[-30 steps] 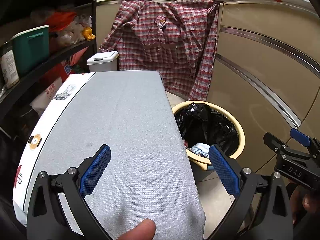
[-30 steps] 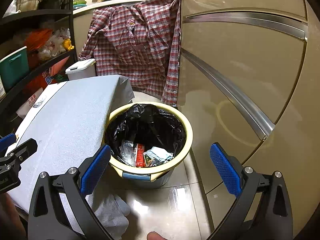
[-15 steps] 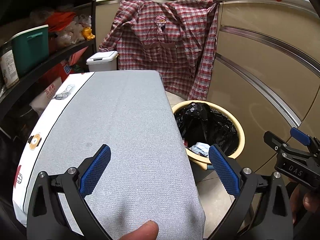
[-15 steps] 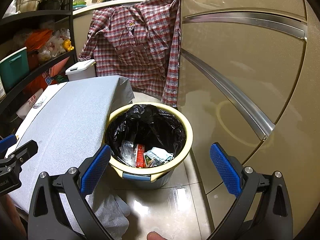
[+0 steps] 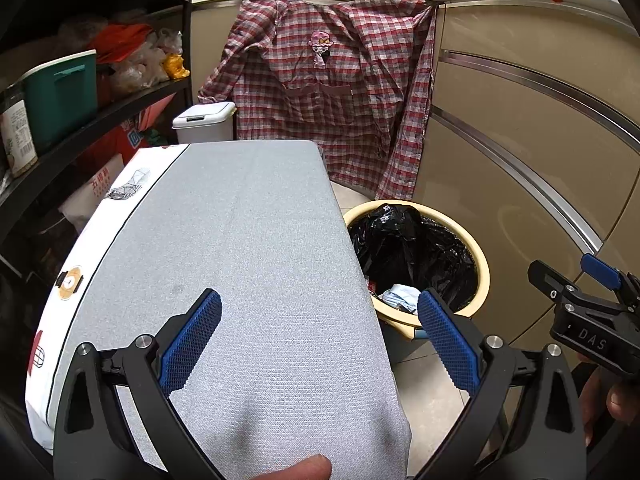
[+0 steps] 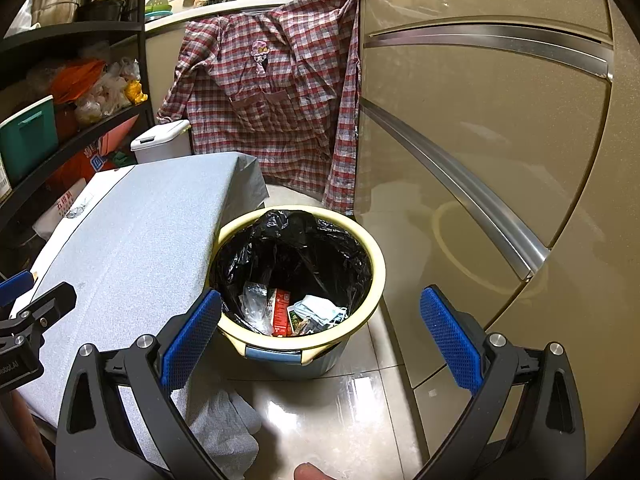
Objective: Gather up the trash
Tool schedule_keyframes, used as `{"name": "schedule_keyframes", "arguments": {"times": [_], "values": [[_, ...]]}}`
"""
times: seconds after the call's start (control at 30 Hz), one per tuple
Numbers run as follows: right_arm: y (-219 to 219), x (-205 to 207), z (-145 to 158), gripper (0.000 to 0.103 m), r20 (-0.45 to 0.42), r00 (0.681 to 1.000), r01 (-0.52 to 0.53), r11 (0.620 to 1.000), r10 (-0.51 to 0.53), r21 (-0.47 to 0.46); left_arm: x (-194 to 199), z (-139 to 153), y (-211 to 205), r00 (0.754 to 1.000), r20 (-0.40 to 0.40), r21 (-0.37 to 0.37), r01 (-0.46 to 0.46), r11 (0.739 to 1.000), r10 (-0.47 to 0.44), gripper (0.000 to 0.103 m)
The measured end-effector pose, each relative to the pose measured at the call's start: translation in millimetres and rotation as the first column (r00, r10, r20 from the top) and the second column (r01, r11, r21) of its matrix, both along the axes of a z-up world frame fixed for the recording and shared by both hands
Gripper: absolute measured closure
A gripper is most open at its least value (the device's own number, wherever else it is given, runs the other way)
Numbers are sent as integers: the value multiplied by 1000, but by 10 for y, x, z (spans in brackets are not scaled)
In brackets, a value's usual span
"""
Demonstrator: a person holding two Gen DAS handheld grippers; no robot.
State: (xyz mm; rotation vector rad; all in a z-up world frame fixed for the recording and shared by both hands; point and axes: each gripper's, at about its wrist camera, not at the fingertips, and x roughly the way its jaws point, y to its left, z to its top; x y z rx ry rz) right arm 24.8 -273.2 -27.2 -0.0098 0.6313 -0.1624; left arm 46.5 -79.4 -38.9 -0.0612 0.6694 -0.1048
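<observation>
A yellow-rimmed bin (image 6: 376, 280) with a black liner stands on the floor beside the grey-covered table (image 6: 132, 248). Inside it lie a clear wrapper (image 6: 254, 304), a red packet (image 6: 282, 310) and a blue face mask (image 6: 320, 310). My right gripper (image 6: 318, 340) is open and empty, held above the bin's near rim. My left gripper (image 5: 318, 338) is open and empty over the table's grey cloth (image 5: 248, 264). The bin (image 5: 482, 276) also shows to the right in the left wrist view, with the right gripper's body (image 5: 588, 320) beyond it.
A plaid shirt (image 6: 272, 108) hangs on the cabinet behind the bin. A small white lidded bin (image 6: 162, 140) stands behind the table. Black shelves (image 5: 80, 120) with boxes and bags run along the left. Beige cabinet doors (image 6: 500, 152) close the right side.
</observation>
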Motion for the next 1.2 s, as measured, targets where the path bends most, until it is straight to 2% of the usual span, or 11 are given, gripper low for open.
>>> {"name": "schedule_keyframes", "arguments": {"times": [1.2], "values": [[-10,-1,-18,5,2,1000,-1,1000,1,1,-29,-27,-7,1000,2,4,3,1000,-3,8]]}}
